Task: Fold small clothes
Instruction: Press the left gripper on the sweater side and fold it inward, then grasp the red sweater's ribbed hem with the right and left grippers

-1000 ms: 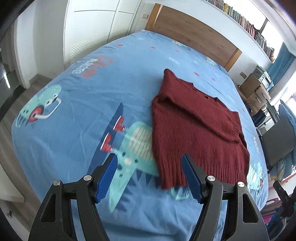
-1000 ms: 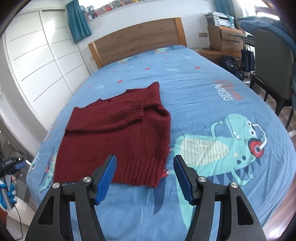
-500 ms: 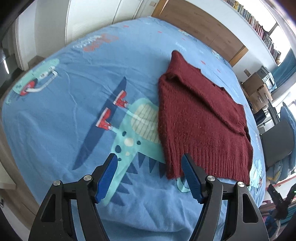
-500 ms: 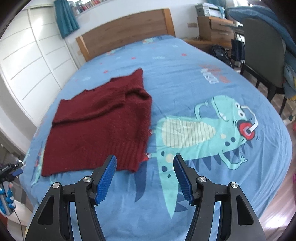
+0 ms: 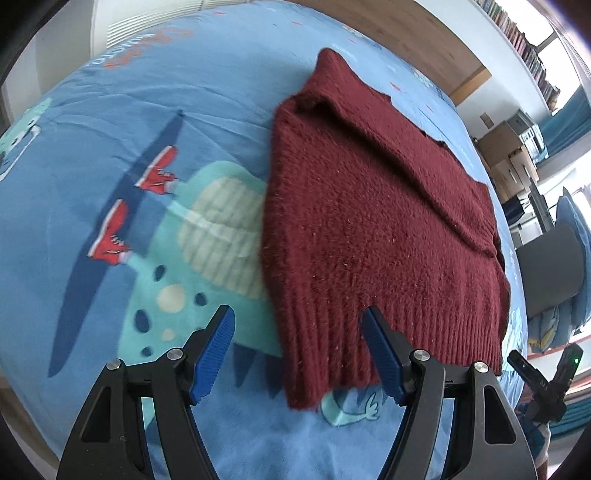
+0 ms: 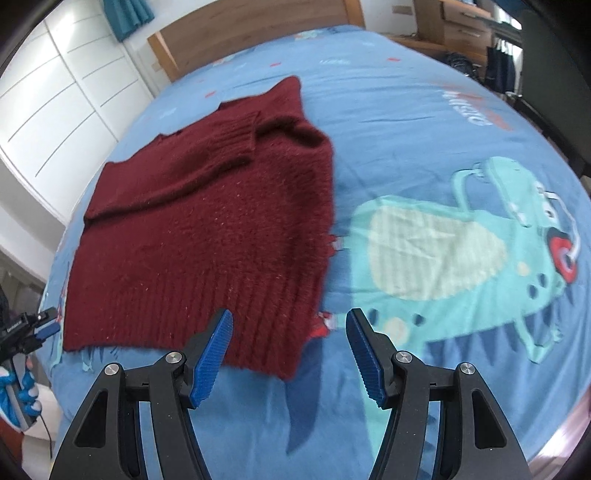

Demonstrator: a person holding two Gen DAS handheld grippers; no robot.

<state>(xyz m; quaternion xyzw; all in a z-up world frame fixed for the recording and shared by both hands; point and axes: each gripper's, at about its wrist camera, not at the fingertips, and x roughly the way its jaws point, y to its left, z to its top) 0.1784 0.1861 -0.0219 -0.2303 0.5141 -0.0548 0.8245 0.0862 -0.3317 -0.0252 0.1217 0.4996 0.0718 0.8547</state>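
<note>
While both tools gape empty, sweater lies flat (hem nearest, neck toward headboard).

Dark red knit sweater; blue bedspread, teal dinosaur print, red sneakers; blue gripper pads.

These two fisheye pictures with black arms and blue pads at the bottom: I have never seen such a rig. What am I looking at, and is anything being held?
No robot is here: a person carries a hand-held claw in each hand, each with a camera looking along its two fingers. The left wrist view shows the left claw, the right wrist view the right claw. Both look down on a bed with a blue dinosaur-print cover. On it lies a dark red knitted sweater, its sleeves folded in over the body. Each claw stands open at a near corner of the ribbed hem. Neither holds anything.
</note>
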